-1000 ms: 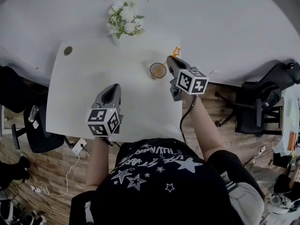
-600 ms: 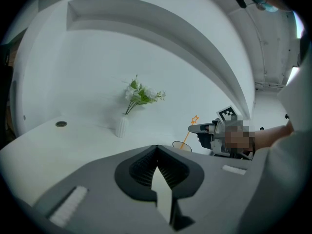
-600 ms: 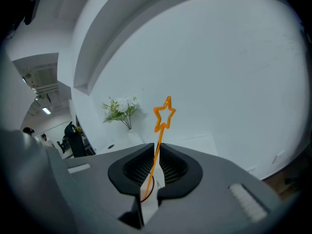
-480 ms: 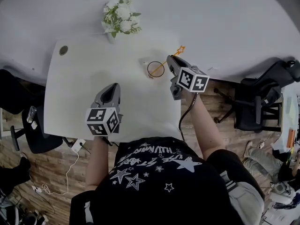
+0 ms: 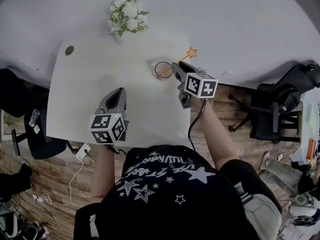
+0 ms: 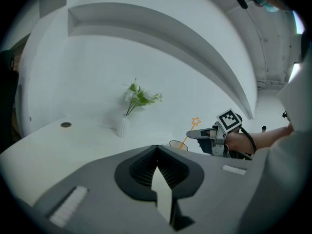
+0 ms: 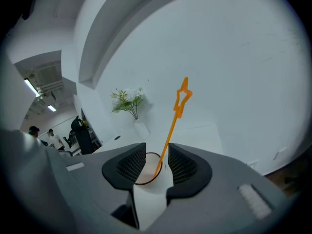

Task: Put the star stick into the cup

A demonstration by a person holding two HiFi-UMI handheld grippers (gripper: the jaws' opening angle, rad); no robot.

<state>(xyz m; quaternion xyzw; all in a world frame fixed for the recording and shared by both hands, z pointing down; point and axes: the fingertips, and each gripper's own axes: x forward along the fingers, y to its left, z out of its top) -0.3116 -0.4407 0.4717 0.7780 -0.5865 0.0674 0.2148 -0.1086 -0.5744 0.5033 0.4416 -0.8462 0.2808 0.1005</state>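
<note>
Right gripper (image 7: 152,165) just opened; orange star stick (image 7: 171,123) between jaws, in cup (image 7: 146,185)

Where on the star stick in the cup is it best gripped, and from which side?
Grip the bare shaft of the star stick, midway between the cup rim and the star, from the near side where the right tongs sit. The shaft is thin, straight and tilted, and clear of the cup there. Their jaws have just been opening, with the shaft between them untouched.

Cup (image 5: 163,70) and vase (image 5: 119,37) obstruct the table's (image 5: 95,84) far side.
</note>
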